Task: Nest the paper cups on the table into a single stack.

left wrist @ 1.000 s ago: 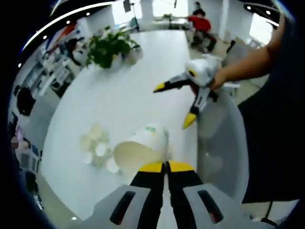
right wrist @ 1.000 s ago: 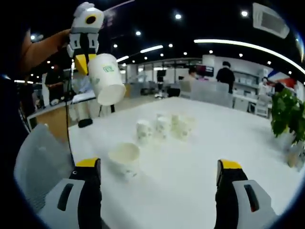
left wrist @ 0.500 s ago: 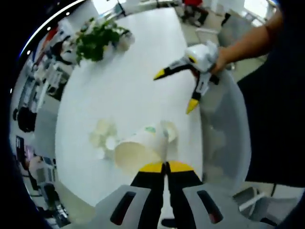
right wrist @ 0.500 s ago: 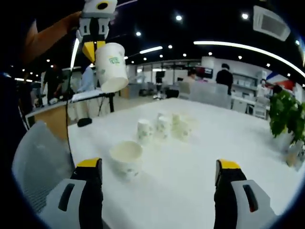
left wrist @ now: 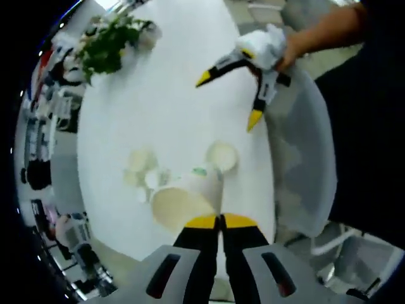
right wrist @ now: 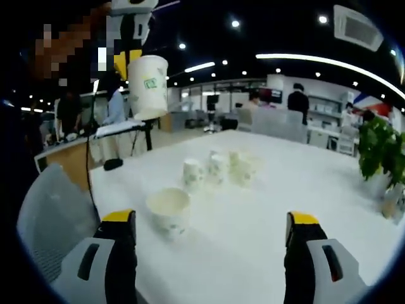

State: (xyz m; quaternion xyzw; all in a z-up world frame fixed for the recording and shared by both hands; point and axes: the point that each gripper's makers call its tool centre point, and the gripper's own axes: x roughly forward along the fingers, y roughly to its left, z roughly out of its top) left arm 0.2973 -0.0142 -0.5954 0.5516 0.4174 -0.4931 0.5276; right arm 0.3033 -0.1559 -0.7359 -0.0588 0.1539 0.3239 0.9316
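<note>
Left tool (left wrist: 221, 220) lifted cup (left wrist: 188, 198) higher; right tool (right wrist: 212, 221) spread wide

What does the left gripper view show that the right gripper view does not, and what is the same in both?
Left gripper view: it looks down on the white table and into the open mouth of the held paper cup, which the left gripper pinches by its rim.
Right gripper view: ceiling lights and a standing person beyond the table, seen past the open right gripper.
Shared: the held paper cup, the single upright cup, the cluster of cups, the potted plant and the grey chair.
</note>
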